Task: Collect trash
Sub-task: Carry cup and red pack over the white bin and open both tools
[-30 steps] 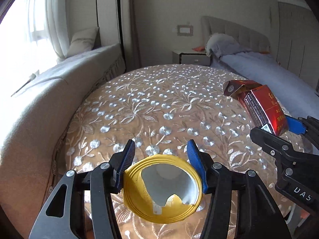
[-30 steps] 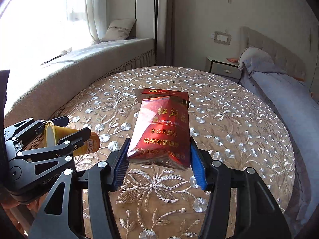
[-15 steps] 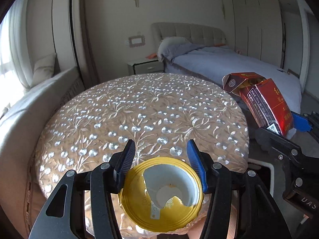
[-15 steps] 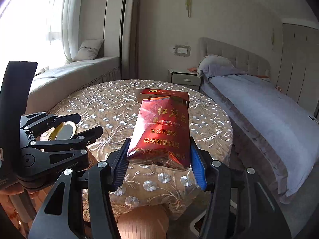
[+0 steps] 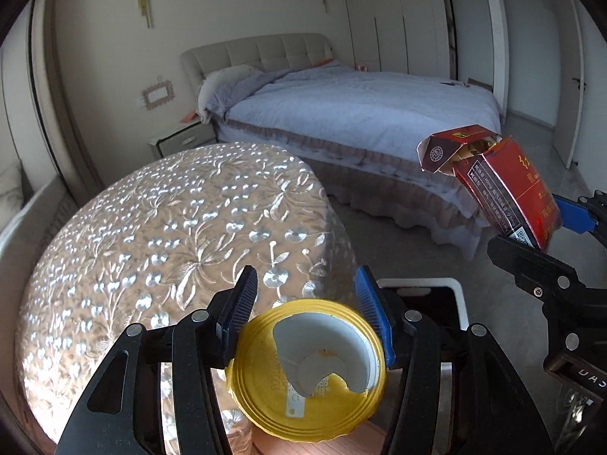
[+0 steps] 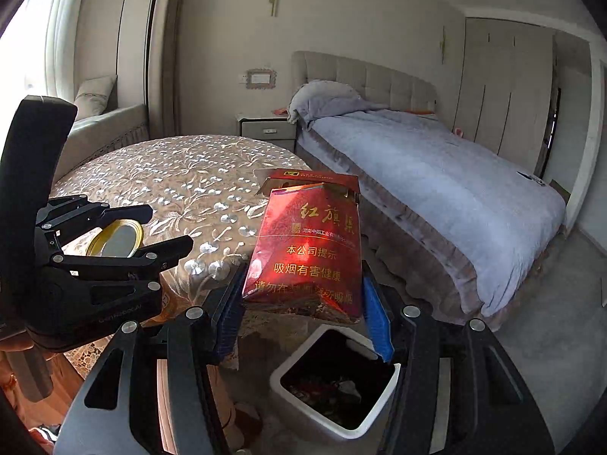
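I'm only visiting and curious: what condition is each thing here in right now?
Left tongs: closed on the yellow cup.
Yellow cup: held, foil lid partly torn open.
Right tongs: closed on the red cigarette pack.
Red cigarette pack: held, flip top open, crumpled.
White bin: uncovered, dark liner, some trash inside.
Bed: covered with a grey-blue quilt.

Two tongs, one yellow cup, one red cigarette pack, one white bin, one round counter, one bed, one nightstand.
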`<action>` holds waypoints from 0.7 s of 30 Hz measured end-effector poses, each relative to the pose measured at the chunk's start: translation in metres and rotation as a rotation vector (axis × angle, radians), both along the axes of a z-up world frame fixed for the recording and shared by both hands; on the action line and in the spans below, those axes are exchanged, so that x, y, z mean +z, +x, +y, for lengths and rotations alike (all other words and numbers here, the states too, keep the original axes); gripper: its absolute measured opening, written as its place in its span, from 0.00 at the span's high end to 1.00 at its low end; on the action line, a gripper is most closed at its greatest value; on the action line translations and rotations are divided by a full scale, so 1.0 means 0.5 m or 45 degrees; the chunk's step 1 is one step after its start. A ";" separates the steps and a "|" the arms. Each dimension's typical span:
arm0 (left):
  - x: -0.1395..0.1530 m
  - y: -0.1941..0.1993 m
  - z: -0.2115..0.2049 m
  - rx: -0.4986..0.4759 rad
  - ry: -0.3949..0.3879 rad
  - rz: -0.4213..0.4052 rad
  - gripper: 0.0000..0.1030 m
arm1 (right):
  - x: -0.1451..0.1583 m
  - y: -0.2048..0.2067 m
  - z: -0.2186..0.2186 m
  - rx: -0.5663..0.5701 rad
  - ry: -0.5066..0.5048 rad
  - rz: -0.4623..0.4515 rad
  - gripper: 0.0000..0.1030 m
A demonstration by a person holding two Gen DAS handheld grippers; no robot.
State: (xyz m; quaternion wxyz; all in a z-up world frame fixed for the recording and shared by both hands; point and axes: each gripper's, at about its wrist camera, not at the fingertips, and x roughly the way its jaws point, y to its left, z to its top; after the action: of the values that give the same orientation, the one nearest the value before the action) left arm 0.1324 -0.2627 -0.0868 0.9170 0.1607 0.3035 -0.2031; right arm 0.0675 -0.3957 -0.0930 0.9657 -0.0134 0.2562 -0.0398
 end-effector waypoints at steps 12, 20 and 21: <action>-0.117 0.039 -0.150 -0.263 0.136 0.162 0.48 | -0.092 -0.009 -0.119 -0.130 -0.016 0.181 0.45; -0.220 0.082 -0.220 -0.424 0.198 0.361 0.48 | -0.171 0.042 -0.183 -0.098 0.021 0.309 0.45; -0.235 0.087 -0.229 -0.441 0.213 0.378 0.48 | -0.187 0.051 -0.189 -0.091 0.020 0.334 0.45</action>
State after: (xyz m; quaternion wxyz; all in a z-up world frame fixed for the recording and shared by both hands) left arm 0.1761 -0.3772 -0.2044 0.7973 0.2542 0.4186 -0.3527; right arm 0.0930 -0.4901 -0.1863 0.9219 -0.0019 0.3810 -0.0700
